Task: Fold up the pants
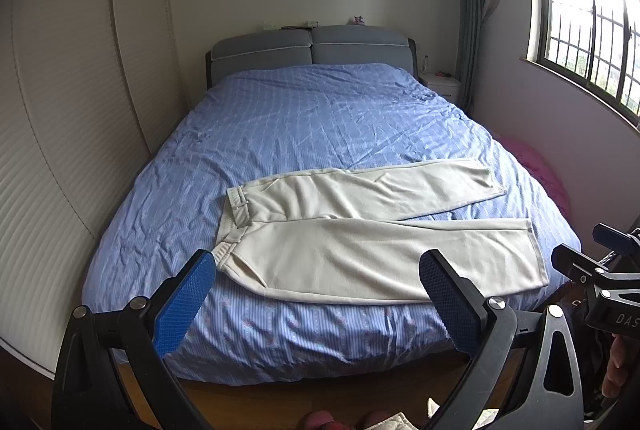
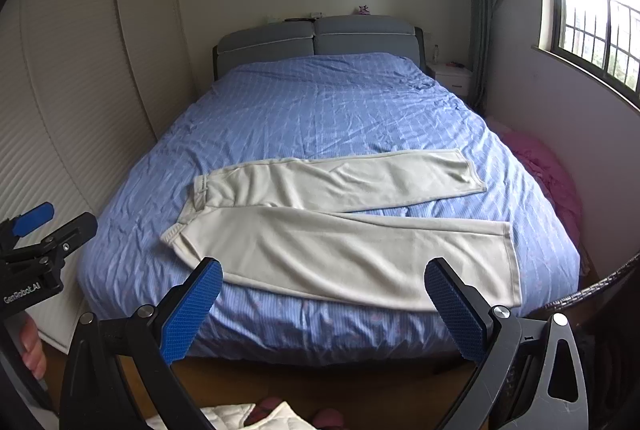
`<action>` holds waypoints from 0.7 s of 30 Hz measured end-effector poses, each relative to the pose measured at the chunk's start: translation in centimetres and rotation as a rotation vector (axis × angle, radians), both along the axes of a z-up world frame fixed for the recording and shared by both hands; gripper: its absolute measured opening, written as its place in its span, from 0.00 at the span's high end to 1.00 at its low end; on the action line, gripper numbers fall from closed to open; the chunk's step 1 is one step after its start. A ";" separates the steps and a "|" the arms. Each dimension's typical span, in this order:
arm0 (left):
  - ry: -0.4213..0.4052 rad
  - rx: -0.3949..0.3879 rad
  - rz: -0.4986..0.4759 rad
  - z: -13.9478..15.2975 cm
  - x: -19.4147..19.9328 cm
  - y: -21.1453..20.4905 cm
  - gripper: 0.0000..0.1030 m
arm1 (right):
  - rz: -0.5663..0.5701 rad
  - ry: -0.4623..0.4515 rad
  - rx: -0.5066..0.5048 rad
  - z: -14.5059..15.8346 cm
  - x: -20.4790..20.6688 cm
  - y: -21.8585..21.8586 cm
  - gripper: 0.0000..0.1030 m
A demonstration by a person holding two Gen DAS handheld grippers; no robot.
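Cream pants (image 1: 360, 230) (image 2: 340, 230) lie flat across the foot of a bed with a blue cover (image 1: 320, 118) (image 2: 320, 110), waistband to the left, both legs spread out to the right. My left gripper (image 1: 320, 302) hangs open in front of the bed's near edge, below the pants and not touching them. My right gripper (image 2: 324, 306) is open too, at the same distance from the bed, with nothing between its blue pads (image 2: 192, 310). Each gripper shows at the edge of the other's view: the right gripper (image 1: 600, 270) and the left gripper (image 2: 40, 238).
A ribbed white wardrobe (image 1: 68, 134) runs along the bed's left side. A pink heap (image 1: 536, 170) lies between the bed and the window wall on the right. A white nightstand (image 1: 442, 82) stands by the grey headboard (image 1: 312, 50). Wooden floor shows below.
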State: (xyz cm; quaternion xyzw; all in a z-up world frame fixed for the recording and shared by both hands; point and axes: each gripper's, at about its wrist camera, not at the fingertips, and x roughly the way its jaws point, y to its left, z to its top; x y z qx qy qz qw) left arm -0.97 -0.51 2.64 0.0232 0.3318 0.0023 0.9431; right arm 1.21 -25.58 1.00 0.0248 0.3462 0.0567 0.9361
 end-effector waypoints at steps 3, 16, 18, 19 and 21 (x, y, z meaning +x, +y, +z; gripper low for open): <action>0.009 -0.002 0.005 -0.2 0.1 0.1 0.00 | 0.009 0.012 0.002 -0.2 0.3 0.3 0.01; 0.076 0.020 0.103 -4.0 2.2 4.4 0.00 | 0.061 0.125 0.026 -3.7 4.0 3.4 0.01; 0.088 0.040 0.121 -5.2 3.2 5.6 0.00 | 0.062 0.149 0.034 -4.9 5.1 4.3 0.01; 0.095 0.048 0.126 -6.0 3.9 6.2 0.00 | 0.058 0.161 0.035 -5.7 5.7 4.9 0.01; 0.121 0.060 0.128 -7.6 5.5 7.5 0.00 | 0.056 0.185 0.041 -7.0 6.9 6.0 0.01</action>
